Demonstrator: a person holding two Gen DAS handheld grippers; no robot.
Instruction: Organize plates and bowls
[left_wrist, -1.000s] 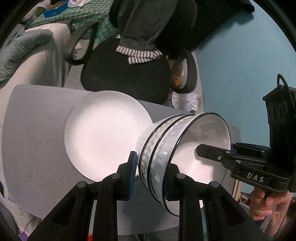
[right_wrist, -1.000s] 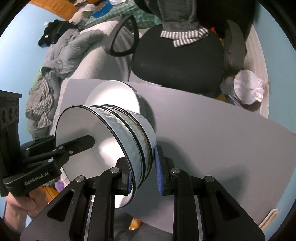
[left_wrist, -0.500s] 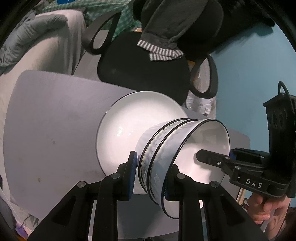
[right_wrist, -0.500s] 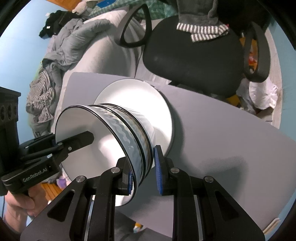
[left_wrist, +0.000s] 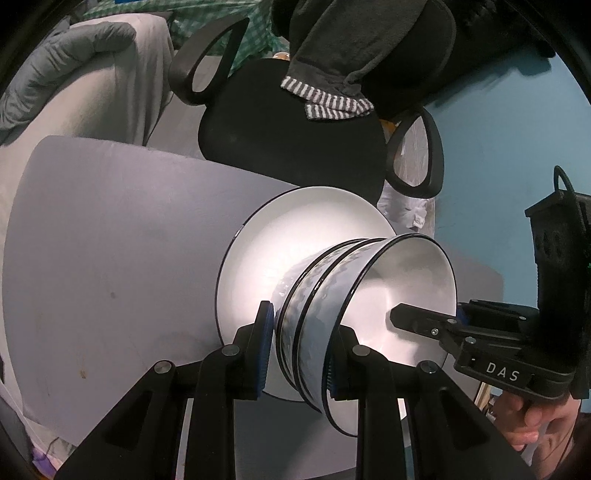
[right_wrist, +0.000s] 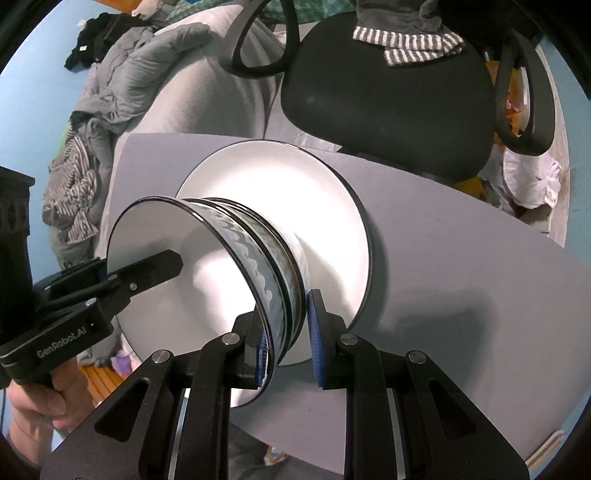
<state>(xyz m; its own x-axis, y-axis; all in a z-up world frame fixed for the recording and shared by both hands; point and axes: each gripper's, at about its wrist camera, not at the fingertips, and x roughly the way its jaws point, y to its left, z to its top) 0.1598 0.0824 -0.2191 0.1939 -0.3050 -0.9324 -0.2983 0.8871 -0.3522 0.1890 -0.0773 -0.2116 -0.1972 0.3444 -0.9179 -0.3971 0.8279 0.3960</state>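
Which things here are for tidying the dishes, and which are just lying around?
For the job:
stack of bowls
white plate
left gripper
right gripper

Just lying around:
office chair
striped cloth
grey clothes
grey table

My left hand-held gripper clamps the rim of the nested bowls over the white plate on the grey worktop.
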